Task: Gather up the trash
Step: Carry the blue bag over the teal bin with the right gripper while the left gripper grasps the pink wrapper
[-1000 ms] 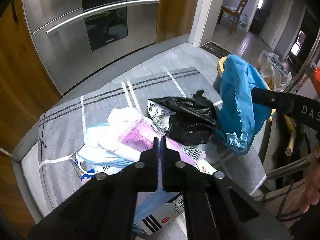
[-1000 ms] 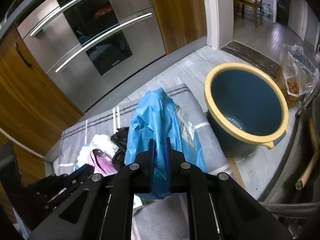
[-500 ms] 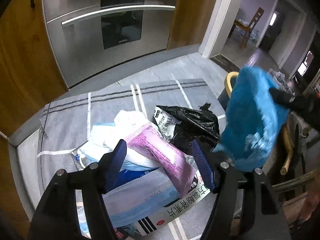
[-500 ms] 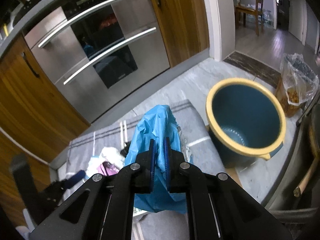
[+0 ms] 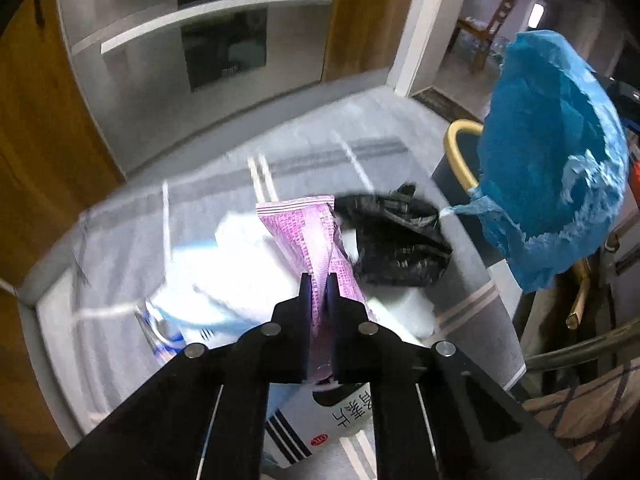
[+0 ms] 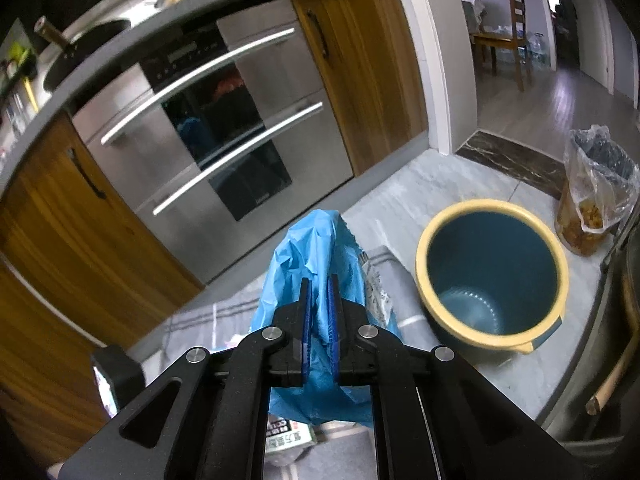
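1. In the left wrist view we see the left gripper (image 5: 319, 296) with its fingers closed on a pink wrapper (image 5: 310, 240), which rises from the heap of trash on the grey striped mat (image 5: 120, 248)
2. Only this view shows the heap itself: white paper (image 5: 240, 264) under the wrapper, a crumpled black bag (image 5: 396, 240) just to its right, and a printed carton (image 5: 320, 424) below the fingers; much of it is blurred
3. In the right wrist view we see the right gripper (image 6: 319, 312) with its fingers clamped on a blue plastic bag (image 6: 316, 252), which hangs clear of the mat
4. The left view shows the same bag from the side, up at the right edge, in front of the bin's yellow rim
5. Only the right view lets us look into the blue bin (image 6: 492, 276): it stands on the floor just right of the mat, and the held bag is beside it, not over its mouth
6. That view alone also shows a clear bag of scraps (image 6: 592, 196) beyond the bin and the steel oven (image 6: 208, 128) with both handles
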`<state>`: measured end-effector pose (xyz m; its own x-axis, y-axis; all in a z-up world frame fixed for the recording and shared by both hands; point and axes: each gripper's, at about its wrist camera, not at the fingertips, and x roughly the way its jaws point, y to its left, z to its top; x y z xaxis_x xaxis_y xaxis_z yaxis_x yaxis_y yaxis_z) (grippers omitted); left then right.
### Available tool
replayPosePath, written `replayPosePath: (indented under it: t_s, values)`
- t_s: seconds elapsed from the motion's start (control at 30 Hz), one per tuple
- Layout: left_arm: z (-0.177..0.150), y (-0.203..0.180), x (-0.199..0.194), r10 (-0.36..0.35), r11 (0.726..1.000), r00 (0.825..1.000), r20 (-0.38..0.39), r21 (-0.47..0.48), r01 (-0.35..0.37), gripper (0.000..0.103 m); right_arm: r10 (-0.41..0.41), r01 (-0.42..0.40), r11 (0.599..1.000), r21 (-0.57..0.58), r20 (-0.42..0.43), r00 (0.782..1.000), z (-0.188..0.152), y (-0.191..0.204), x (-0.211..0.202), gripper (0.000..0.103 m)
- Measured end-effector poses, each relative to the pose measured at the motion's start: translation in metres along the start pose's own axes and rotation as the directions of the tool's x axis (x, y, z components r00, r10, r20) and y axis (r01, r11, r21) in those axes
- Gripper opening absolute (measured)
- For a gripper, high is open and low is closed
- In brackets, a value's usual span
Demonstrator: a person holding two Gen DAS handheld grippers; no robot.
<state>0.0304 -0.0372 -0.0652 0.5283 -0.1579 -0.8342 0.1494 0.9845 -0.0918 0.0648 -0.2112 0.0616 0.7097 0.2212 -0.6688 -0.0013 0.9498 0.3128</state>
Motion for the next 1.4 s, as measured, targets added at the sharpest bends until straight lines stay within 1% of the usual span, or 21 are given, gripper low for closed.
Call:
replayPosePath:
  t_s: [0.13,0.23,0.33,0.47,0.53,0.6,0.77,0.83,0.93,1.03,1.1,1.13,1.23,1.33,1.4]
  values:
    - [0.013,-0.002,-0.025,0.002,0.999,0.996,0.09,0.046,-0.007,0.006,0.021,-0.022,1.0,0.022,0.045,0.999,0.013,-0.01,-0.016,0.008]
    - [0.019,-0.004,-0.038,-0.009,0.998,0.991,0.131,0.063,0.001,0.006,0.018,-0.02,1.0,0.023,0.074,0.997,0.021,-0.016,-0.024,0.008]
    - [0.025,-0.008,-0.054,-0.034,0.996,0.983,0.181,0.088,0.018,0.005,0.015,-0.017,1.0,0.025,0.088,0.996,0.028,-0.022,-0.028,0.008]
    - [0.035,-0.014,-0.076,-0.091,0.992,0.964,0.248,0.111,0.065,0.005,0.005,-0.007,1.0,0.025,0.091,0.996,0.039,-0.032,-0.027,0.008]
    - [0.041,-0.017,-0.085,-0.122,0.988,0.955,0.27,0.122,0.092,0.005,-0.007,0.005,1.0,0.024,0.095,0.995,0.048,-0.039,-0.024,0.008]
    - [0.044,-0.023,-0.088,-0.141,0.985,0.951,0.276,0.135,0.106,0.005,-0.032,0.029,0.999,0.031,0.099,0.995,0.055,-0.048,-0.019,0.008]
    - [0.063,-0.048,-0.081,-0.164,0.972,0.949,0.27,0.21,0.109,0.005,-0.09,0.079,0.991,0.108,0.092,0.992,0.073,-0.084,0.002,0.008]
    - [0.075,-0.065,-0.069,-0.194,0.96,0.948,0.252,0.248,0.131,0.005,-0.126,0.111,0.982,0.155,0.09,0.988,0.079,-0.107,0.011,0.008]
    - [0.086,-0.089,-0.052,-0.23,0.944,0.948,0.222,0.289,0.161,0.005,-0.153,0.134,0.965,0.227,0.069,0.986,0.08,-0.136,0.024,0.008]
    - [0.101,-0.118,-0.025,-0.271,0.926,0.946,0.18,0.318,0.204,0.005,-0.195,0.174,0.947,0.27,0.051,0.98,0.08,-0.162,0.036,0.008]
    - [0.113,-0.138,-0.001,-0.315,0.911,0.94,0.134,0.321,0.259,0.005,-0.216,0.198,0.938,0.284,0.034,0.976,0.077,-0.175,0.045,0.008]
    - [0.118,-0.147,0.009,-0.326,0.906,0.938,0.116,0.323,0.275,0.005,-0.223,0.207,0.935,0.29,0.024,0.975,0.076,-0.18,0.049,0.008]
    - [0.128,-0.168,0.035,-0.339,0.895,0.937,0.082,0.334,0.294,0.005,-0.248,0.238,0.924,0.3,-0.005,0.969,0.07,-0.196,0.06,0.008]
    - [0.136,-0.188,0.075,-0.326,0.897,0.945,0.031,0.327,0.298,0.005,-0.264,0.261,0.914,0.31,-0.034,0.964,0.065,-0.21,0.071,0.008]
    - [0.135,-0.196,0.093,-0.315,0.898,0.949,0.004,0.326,0.296,0.006,-0.275,0.276,0.906,0.322,-0.049,0.96,0.063,-0.22,0.076,0.008]
